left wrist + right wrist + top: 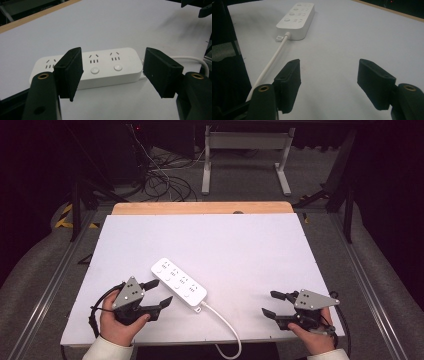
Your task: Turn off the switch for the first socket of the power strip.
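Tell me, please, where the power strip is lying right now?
In the high view the power strip lies diagonally on the white board, left of centre, just beyond the open left gripper.

Object: we see a white plastic four-socket power strip [179,282] with round buttons.
Pose: flat, diagonal on the white board.
Cable: white cord [223,325] trailing over the near edge.

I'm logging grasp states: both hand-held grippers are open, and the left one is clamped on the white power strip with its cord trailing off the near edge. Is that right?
Not quite. The left hand-held gripper is open too, but not clamped: the left gripper view shows its jaws spread apart short of the white power strip. The right hand-held gripper is open, and the cord does trail off the near edge.
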### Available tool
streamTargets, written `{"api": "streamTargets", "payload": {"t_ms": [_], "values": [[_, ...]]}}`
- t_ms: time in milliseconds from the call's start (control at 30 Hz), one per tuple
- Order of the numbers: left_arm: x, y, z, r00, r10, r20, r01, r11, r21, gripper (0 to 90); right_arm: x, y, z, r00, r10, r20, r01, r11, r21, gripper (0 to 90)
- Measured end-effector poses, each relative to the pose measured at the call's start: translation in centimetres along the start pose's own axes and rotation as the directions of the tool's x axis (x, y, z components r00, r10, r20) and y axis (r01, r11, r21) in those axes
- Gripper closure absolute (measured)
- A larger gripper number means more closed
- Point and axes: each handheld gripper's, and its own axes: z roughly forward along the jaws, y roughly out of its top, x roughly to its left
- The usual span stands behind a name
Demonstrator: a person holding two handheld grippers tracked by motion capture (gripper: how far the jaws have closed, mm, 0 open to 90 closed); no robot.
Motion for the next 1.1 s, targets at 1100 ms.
{"api": "streamTargets", "payload": {"t_ms": [1100], "values": [[-0.5, 3.2, 3.3, 0.9825, -0.006, 0.186, -0.003, 0.9989, 0.048, 62.5, 0.1, -0.1, 0.1, 0.9998, -0.014, -0.017, 0.014, 1.000, 0.010, 37.6]]}}
